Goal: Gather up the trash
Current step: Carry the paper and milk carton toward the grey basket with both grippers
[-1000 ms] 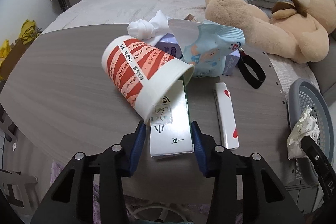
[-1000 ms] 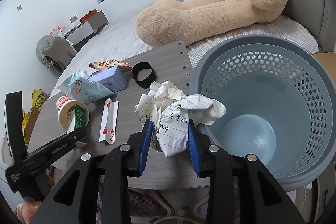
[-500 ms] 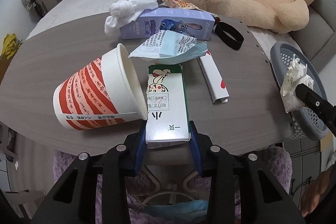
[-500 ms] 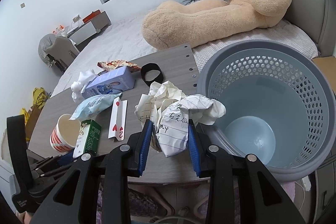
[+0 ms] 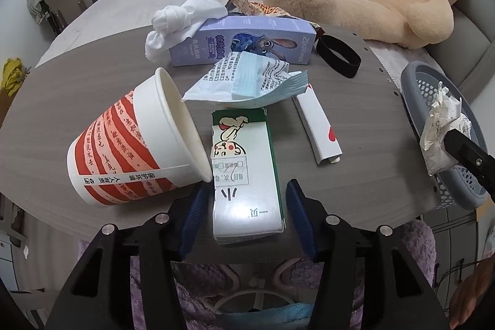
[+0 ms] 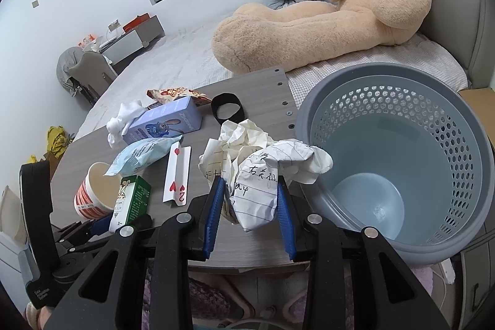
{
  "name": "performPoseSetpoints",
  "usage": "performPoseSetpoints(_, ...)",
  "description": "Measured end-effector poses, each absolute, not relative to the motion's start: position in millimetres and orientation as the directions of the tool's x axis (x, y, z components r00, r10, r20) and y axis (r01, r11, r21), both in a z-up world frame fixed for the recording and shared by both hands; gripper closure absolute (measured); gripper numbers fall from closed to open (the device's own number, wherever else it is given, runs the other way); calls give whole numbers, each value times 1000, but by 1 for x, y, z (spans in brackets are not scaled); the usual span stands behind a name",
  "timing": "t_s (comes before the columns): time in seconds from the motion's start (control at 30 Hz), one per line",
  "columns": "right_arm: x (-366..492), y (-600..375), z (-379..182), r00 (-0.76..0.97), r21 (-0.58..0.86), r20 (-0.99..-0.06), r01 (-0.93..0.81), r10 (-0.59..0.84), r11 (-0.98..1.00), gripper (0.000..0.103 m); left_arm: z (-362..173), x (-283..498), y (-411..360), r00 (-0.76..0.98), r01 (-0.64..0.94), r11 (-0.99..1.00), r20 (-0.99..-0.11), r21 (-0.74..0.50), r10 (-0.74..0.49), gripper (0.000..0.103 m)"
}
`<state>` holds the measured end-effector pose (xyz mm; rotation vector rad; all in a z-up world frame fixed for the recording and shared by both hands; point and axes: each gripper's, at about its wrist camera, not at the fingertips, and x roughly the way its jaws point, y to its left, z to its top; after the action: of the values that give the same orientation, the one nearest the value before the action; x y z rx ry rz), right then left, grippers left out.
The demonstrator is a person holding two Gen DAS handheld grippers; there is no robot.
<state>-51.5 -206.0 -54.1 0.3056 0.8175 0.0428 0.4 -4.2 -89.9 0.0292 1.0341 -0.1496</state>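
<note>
Beside the basket: I use the round grey perforated plastic basket [image 6: 399, 175] as my landmark throughout.
Right gripper [image 6: 251, 212]: clamped on the crumpled ball of lined white paper [image 6: 263, 172], hanging just short of the basket rim, on its table side, same as a second ago.
Left gripper [image 5: 247, 215]: jaws opening; the small white and green carton [image 5: 244, 172] lies between the blue pads [image 5: 193, 215], which no longer press it.
What changed: I pulled that carton out of the red-striped white paper cup [image 5: 136, 144], now on its side, farther from the basket.
Meaning: I judge the carton freed, not yet collected; the paper goes in first.
Table [image 5: 77, 76]: wrappers still lie toward the basket.
</note>
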Motion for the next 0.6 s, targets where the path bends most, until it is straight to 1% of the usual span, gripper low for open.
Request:
performPoseSetpoints(0.03, -51, -206, -55, 684, 285, -713, 81, 154, 955, 70, -90, 3, -4, 507, 140, 989, -855, -46, -111, 60)
performPoseSetpoints(0.07, -51, -206, -56, 683, 284, -714, 83, 153, 955, 70, -90, 6, -3, 510, 147, 988, -852, -48, -117, 66)
performPoseSetpoints(0.1, -50, -206, -56, 681, 283, -716, 84, 152, 955, 70, -89, 9, -2, 510, 151, 987, -851, -55, -125, 67)
performPoseSetpoints(0.3, -46, -203, -58, 674, 272, -724, 88, 144, 958, 70, -81, 25, 12, 524, 164, 983, -837, -81, -157, 68)
performPoseSetpoints(0.4, -45, -201, -59, 672, 268, -728, 89, 140, 959, 70, -71, 30, 17, 520, 191, 975, -830, -116, -201, 68)
performPoseSetpoints(0.6, -44, -197, -60, 668, 260, -731, 86, 138, 962, 70, -54, 29, 20, 529, 221, 963, -810, -154, -251, 68)
